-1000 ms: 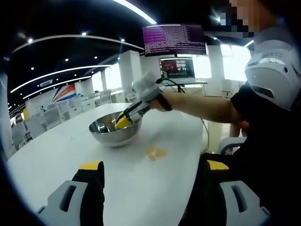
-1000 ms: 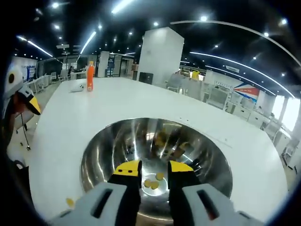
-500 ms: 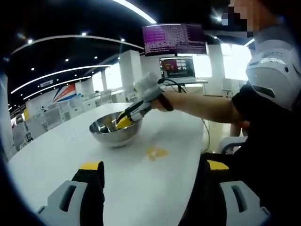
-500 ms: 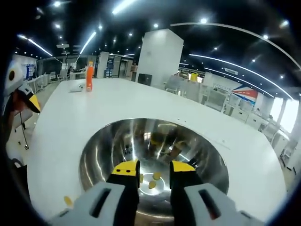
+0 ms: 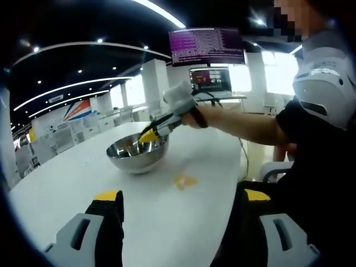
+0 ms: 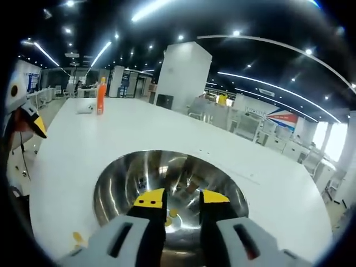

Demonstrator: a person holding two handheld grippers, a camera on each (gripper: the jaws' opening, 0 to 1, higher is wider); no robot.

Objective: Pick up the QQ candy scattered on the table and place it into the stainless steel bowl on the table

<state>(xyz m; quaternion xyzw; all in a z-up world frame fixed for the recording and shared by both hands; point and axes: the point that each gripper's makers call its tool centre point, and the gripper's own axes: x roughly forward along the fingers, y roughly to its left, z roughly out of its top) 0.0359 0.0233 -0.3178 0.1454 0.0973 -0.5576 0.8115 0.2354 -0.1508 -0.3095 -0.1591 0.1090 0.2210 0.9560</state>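
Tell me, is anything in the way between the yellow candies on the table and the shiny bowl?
Nothing visible is. In the left gripper view, the candy lies on bare white table beside the steel bowl. The right gripper hangs above the bowl's open top, not down between them.

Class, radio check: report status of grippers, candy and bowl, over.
Right gripper open, empty, above the steel bowl. Left gripper open, low over table edge. Candy in bowl; more on table. Nothing blocking.
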